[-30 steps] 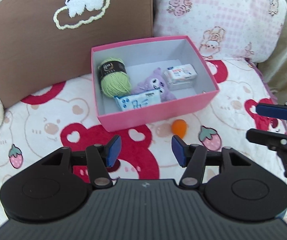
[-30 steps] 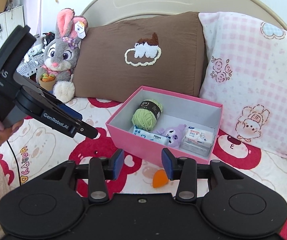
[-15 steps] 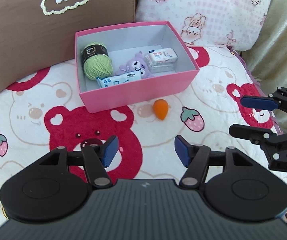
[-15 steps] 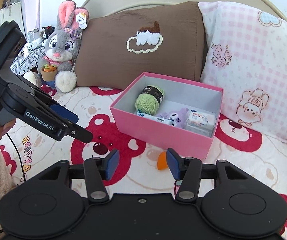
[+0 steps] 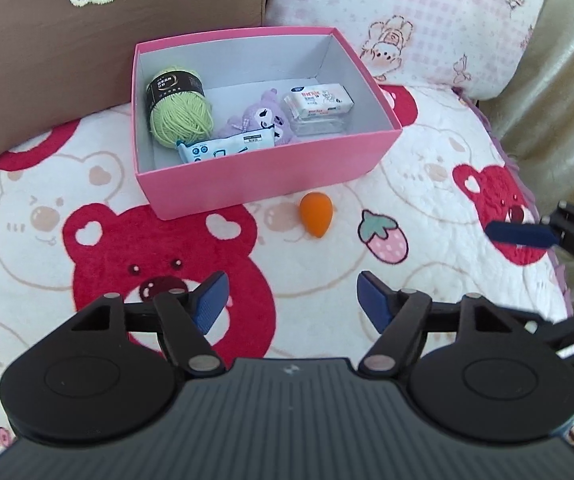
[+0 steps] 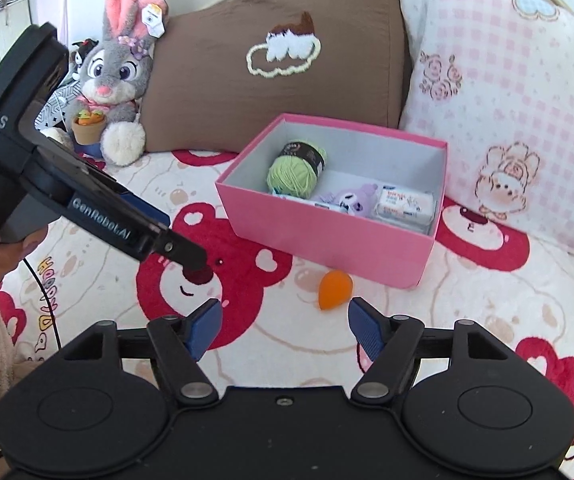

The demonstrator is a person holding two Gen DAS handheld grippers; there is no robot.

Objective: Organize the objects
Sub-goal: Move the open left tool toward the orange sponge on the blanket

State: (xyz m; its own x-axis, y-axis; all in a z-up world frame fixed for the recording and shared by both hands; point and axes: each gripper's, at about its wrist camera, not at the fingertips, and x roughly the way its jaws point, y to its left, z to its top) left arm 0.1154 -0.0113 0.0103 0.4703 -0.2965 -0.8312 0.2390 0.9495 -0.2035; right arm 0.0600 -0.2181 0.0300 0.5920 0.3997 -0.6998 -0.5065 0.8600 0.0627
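Observation:
An orange teardrop sponge [image 5: 315, 215] lies on the bear-print blanket just in front of a pink box [image 5: 271, 184]; it also shows in the right wrist view [image 6: 334, 289]. The box [image 6: 327, 246] holds green yarn [image 5: 181, 116], a purple plush [image 5: 265, 116], a blue-white packet [image 5: 227, 148] and a white tissue pack [image 5: 319, 100]. My left gripper [image 5: 291, 304] is open and empty, hovering short of the sponge. My right gripper [image 6: 285, 324] is open and empty, just short of the sponge.
A brown pillow [image 6: 279, 60] and a pink checked pillow [image 6: 507, 92] stand behind the box. A grey bunny plush [image 6: 115, 76] sits at the back left. The bed's right edge meets beige fabric [image 5: 559, 100]. The left gripper's body [image 6: 47, 184] shows at left.
Both grippers have opened wider. The right gripper has pulled back and risen, so the sponge now lies clear beyond its fingertips. The left gripper has kept backing away from the box.

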